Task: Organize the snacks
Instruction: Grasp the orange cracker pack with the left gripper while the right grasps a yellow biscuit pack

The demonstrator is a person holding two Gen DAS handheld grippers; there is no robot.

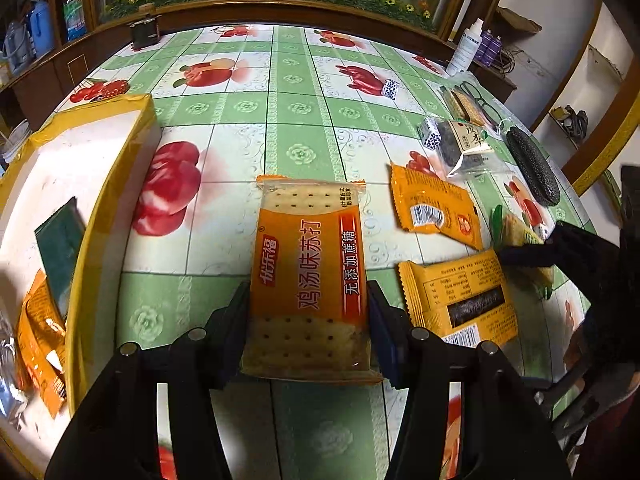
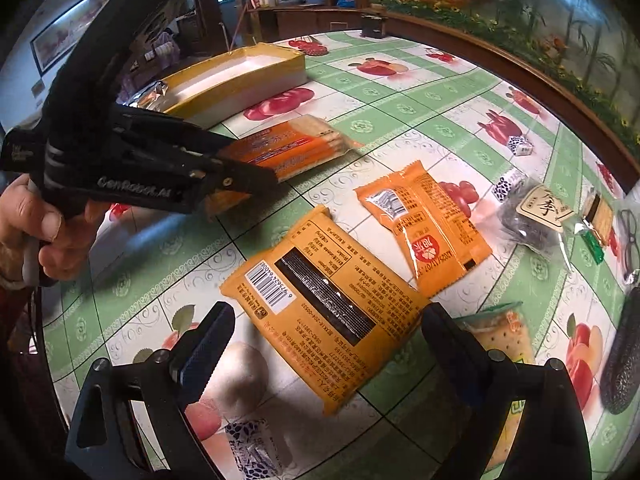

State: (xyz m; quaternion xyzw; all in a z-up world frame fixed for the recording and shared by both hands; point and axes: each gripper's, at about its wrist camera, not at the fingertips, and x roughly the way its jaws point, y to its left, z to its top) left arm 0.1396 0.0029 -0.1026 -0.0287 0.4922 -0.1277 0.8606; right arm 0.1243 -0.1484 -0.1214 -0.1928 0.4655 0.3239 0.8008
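My left gripper (image 1: 308, 320) is shut on an orange soda-cracker pack (image 1: 310, 276), holding it by both long sides just above the table; the pack also shows in the right wrist view (image 2: 292, 148). A yellow-rimmed white box (image 1: 80, 168) with several snacks inside sits to the left. My right gripper (image 2: 326, 344) is open, its jaws on either side of a large orange snack pack (image 2: 328, 312) lying barcode up. A smaller orange packet (image 2: 428, 224) lies beyond it.
On the fruit-print tablecloth (image 1: 248, 108) lie a dark snack in clear wrap (image 2: 528, 216), small blue-white candies (image 2: 520, 146), a green-edged cracker pack (image 2: 504, 336), glasses (image 1: 480, 100) and a dark glasses case (image 1: 532, 164). A wooden ledge runs along the far edge.
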